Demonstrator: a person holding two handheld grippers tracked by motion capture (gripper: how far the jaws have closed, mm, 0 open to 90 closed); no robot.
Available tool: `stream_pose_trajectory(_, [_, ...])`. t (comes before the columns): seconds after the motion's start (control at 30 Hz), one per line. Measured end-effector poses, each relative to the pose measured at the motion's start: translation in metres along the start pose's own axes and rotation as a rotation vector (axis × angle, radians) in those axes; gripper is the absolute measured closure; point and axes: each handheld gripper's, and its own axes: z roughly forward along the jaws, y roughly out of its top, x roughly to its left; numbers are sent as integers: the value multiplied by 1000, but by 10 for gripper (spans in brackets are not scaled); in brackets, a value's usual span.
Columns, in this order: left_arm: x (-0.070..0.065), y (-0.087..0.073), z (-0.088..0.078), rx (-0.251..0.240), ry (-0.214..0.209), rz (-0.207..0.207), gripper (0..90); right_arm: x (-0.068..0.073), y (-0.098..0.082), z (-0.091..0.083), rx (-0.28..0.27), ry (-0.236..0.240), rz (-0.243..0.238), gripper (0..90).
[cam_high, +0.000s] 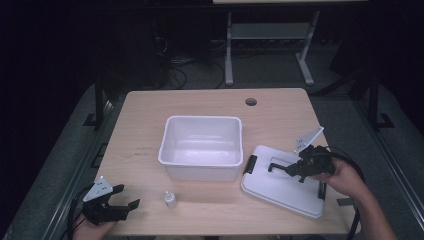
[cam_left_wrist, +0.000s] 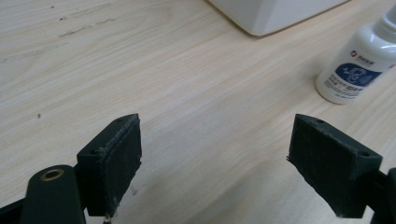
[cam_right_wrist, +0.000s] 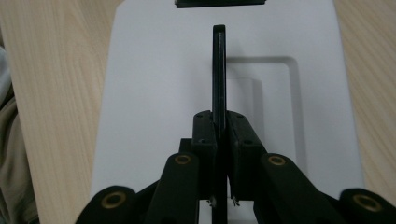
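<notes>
A white lid (cam_high: 280, 189) lies on the table to the right of a white bin (cam_high: 200, 119). Its thin black handle (cam_right_wrist: 219, 70) stands up from the recess in the lid's (cam_right_wrist: 154, 93) middle. My right gripper (cam_right_wrist: 219, 128) is shut on this handle (cam_high: 274, 164), pads pressed on both sides, and the right gripper (cam_high: 287, 170) reaches in from the lid's right. My left gripper (cam_high: 127, 196) rests open near the front left edge, with nothing between its jaws. A small white bottle (cam_high: 170, 199) with a blue label stands just right of it. The left gripper (cam_left_wrist: 217, 158) faces bare wood, the bottle (cam_left_wrist: 355, 70) ahead to its right.
The bin is open on top, and one corner of the bin (cam_left_wrist: 275, 14) appears in the left gripper view. A black latch (cam_high: 249, 164) sits on the lid's left edge. A round cable hole (cam_high: 251, 102) is at the table's back.
</notes>
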Motion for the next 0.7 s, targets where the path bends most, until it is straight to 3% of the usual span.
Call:
stream_pose_trajectory(0.2, [-8,8,1,11,-11,32,171,9,2,-3,-45,5,-15,761])
stream_pose_trajectory(0.37, [-12,15,0,10,-25,56,172,13,3,-1,-37,23,-19,737])
stream_pose_trajectory(0.7, [-22,25,4,55,-84,117,174,26,4,-7,-57,2,-27,640])
